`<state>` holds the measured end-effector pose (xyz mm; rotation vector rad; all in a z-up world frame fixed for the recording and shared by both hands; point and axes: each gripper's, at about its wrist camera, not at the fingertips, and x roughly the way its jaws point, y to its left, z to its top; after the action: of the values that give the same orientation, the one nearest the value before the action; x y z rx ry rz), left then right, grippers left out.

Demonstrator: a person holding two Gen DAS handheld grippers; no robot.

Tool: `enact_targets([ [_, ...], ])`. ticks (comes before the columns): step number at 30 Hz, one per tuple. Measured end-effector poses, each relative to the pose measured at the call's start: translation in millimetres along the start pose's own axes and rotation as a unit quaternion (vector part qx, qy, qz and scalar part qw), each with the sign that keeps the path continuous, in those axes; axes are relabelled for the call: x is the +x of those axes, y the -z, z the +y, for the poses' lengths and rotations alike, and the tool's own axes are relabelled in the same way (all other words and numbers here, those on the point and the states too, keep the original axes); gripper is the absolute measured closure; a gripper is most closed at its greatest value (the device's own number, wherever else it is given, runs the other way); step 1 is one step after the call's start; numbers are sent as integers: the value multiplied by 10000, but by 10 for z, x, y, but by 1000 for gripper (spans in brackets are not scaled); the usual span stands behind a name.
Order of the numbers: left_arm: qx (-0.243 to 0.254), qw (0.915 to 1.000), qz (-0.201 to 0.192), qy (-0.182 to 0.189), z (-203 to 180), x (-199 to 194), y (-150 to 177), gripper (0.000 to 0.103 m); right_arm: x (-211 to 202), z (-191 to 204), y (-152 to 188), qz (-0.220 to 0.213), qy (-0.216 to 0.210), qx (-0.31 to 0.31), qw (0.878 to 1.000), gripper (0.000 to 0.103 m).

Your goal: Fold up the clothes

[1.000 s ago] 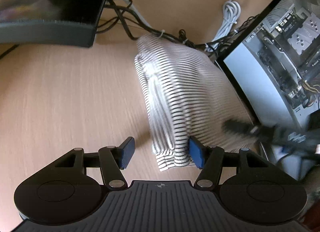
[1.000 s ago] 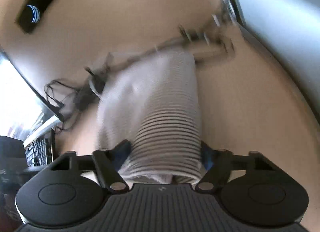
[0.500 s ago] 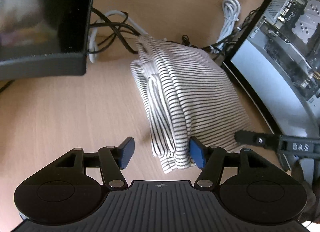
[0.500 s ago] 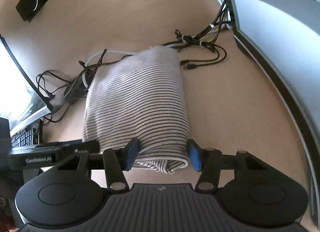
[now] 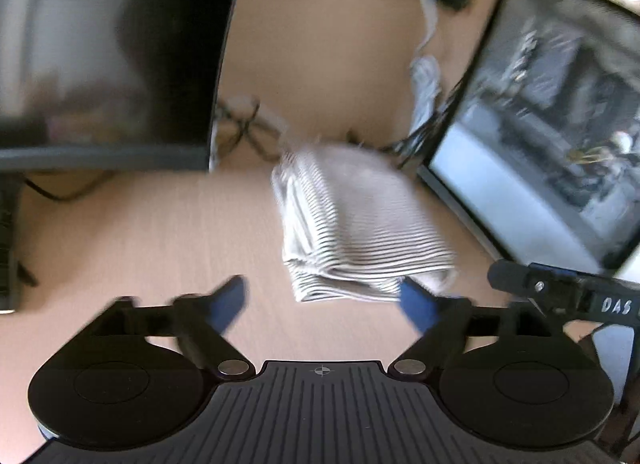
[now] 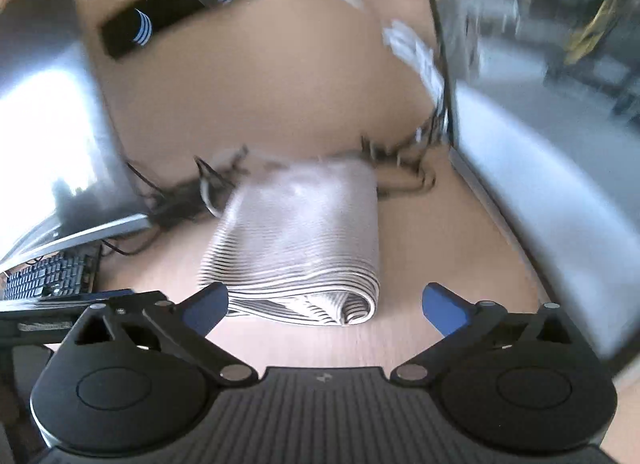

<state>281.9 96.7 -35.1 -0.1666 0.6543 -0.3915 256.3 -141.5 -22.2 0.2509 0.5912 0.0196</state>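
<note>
Both tools, left tool (image 5: 324, 302) and right tool (image 6: 325, 306), have backed off, jaws opening with nothing held, leaving the folded striped shirt (image 6: 304, 248) resting on the counter (image 5: 140, 232), probably done.

the left hand-held gripper (image 5: 322, 300) is black, with a ribbed housing at the bottom edge bearing a small white crosshair mark at its top centre. two round black discs sit on either side, each with a shallow circular recess. angled black link arms run from silver rivets near the housing up to blue fingertips (image 5: 230, 300). the right hand-held gripper (image 6: 326, 302) has the same build: ribbed black body, twin discs, silver rivets, small screws on the links, and blue pads (image 6: 442, 306). seen from the left wrist, its side shows white lettering "das".
</note>
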Motion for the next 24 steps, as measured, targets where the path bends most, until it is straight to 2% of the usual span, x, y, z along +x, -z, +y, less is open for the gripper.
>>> enact_targets([
  [2,-94,9996,-246,-108,-38,-262,85,0,-258,126,92,-284,252,-96,9992,0],
  [4,-139,9990,-305,-280,-84,-455,174,0,-478,259,182,-478,516,-55,9975,0],
  [7,-1,9983,-109,-576,-203,-633,308,0,-749,357,357,-650,868,156,9940,0],
  [9,32,9972,41,-748,-300,-741,396,0,-890,343,468,-467,988,219,9938,0],
  [11,-5,9970,83,-774,-397,-849,486,0,-1041,292,544,-385,912,208,9949,0],
  [16,28,9978,-251,-620,-699,-1010,678,0,-1292,162,652,-451,765,-18,9960,0],
  [19,-45,9949,-327,-953,-942,-1046,757,0,-1431,64,710,-464,689,-99,9965,0],
  [24,142,9891,-396,-1411,-1229,-1148,975,0,-1619,-134,812,-596,470,-280,9967,0],
])
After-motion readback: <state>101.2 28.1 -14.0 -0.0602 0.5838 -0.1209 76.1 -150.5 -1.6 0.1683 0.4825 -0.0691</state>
